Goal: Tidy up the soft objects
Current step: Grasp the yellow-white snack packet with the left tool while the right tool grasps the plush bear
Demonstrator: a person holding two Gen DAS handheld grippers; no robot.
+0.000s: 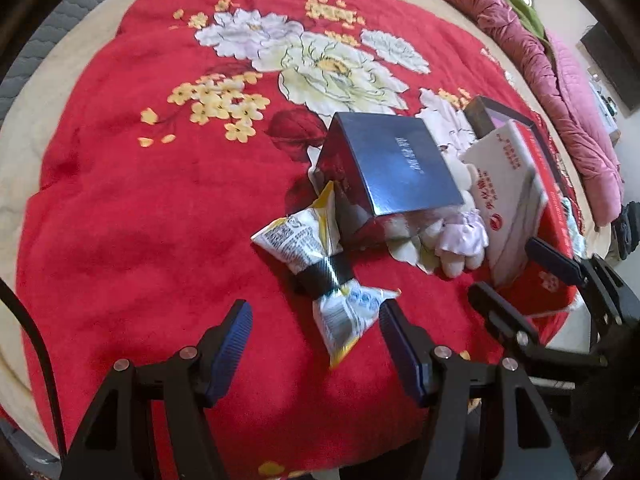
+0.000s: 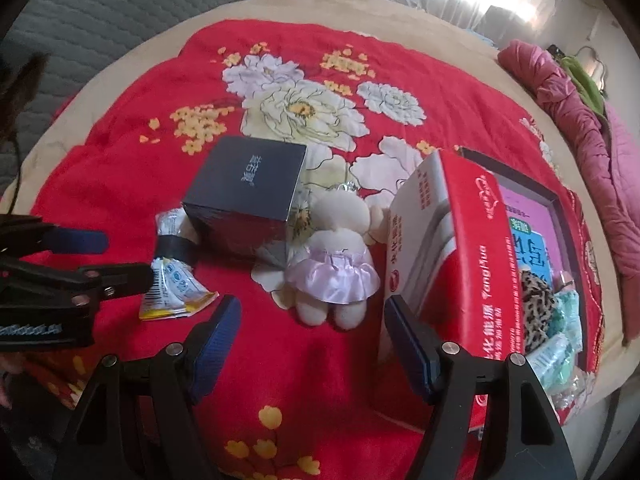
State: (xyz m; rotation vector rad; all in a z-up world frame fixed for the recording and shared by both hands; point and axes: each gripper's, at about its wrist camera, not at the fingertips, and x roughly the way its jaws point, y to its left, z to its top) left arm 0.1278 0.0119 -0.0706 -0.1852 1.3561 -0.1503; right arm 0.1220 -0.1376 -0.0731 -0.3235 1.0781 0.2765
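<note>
Both my tools have jaws apart and empty: left gripper [image 1: 316,334] hangs over the taped snack packet [image 1: 320,272], right gripper [image 2: 312,332] over the plush doll in a lilac skirt [image 2: 334,256], which lies between the dark blue box [image 2: 250,188] and the red-and-white carton [image 2: 448,248]. Doll looks light and squashy, so I'd pinch its torso; the packet looks crinkly and slick, best taken at the taped waist. All sits on a red floral blanket [image 1: 140,200] on a bed, pink quilt [image 1: 560,92] bunched at the far edge.
</note>
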